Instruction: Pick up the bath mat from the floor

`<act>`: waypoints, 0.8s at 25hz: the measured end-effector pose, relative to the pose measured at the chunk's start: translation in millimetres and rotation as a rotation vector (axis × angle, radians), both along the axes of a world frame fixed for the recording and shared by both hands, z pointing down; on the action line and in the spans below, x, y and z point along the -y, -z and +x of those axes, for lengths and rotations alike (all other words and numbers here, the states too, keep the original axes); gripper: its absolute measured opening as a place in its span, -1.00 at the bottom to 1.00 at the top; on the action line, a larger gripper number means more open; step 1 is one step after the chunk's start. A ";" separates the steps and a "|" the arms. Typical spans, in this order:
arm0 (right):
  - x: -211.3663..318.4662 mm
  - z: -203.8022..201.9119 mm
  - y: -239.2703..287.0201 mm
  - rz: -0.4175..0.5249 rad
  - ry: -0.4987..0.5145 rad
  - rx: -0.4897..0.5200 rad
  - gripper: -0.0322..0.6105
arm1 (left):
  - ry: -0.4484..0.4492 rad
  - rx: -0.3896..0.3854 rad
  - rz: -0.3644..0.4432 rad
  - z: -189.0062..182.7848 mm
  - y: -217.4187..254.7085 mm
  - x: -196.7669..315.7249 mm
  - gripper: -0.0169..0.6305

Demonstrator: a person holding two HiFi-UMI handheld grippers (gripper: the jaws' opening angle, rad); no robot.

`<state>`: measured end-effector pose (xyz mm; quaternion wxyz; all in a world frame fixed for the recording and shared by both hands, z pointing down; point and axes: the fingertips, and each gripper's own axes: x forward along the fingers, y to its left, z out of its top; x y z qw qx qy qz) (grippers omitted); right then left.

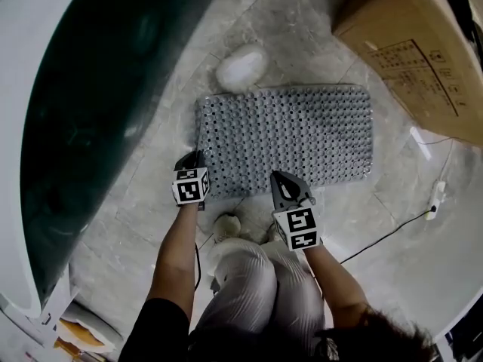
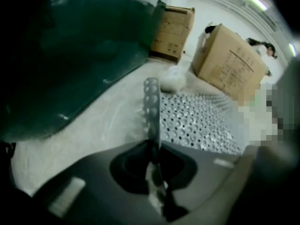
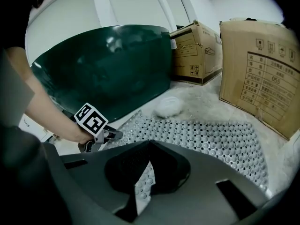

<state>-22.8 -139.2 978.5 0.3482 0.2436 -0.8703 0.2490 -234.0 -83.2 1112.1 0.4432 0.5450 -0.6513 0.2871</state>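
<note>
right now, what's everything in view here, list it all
bath mat: one, grey, on the floor, middle
tub: one, dark green, left of the mat
boxes: two, brown cardboard, beyond the mat and to its right
lump: one, white, by the mat's far left corner
cable: one, black, floor at right
left gripper: one, dark grey, shut on the mat's near left corner
right gripper: one, dark grey, shut on the mat's near edge
</note>
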 end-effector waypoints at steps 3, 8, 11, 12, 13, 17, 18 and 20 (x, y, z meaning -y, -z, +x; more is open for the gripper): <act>-0.4 0.7 26.5 0.002 -0.008 0.000 -0.90 | -0.028 -0.001 0.019 12.9 32.8 6.3 -0.90; -2.3 3.3 75.6 0.004 -0.028 0.003 -0.90 | -0.117 0.030 0.032 40.9 91.7 17.1 -0.90; -3.0 5.1 107.6 0.010 -0.035 0.007 -0.90 | -0.166 0.023 0.045 60.7 124.6 26.6 -0.90; -3.0 6.2 118.9 0.014 -0.035 0.009 -0.90 | -0.177 0.024 0.047 66.7 135.6 29.9 -0.90; -3.4 7.5 130.0 0.018 -0.035 0.010 -0.90 | -0.185 0.026 0.048 72.3 146.8 32.9 -0.90; -6.7 11.3 171.0 0.029 -0.029 0.003 -0.90 | -0.207 0.012 0.059 92.5 193.9 41.3 -0.90; -6.4 13.0 180.9 0.032 -0.029 -0.001 -0.90 | -0.220 0.007 0.069 98.4 205.8 44.1 -0.90; -4.9 16.2 201.5 0.038 -0.036 -0.005 -0.90 | -0.254 -0.002 0.094 109.6 228.2 48.8 -0.90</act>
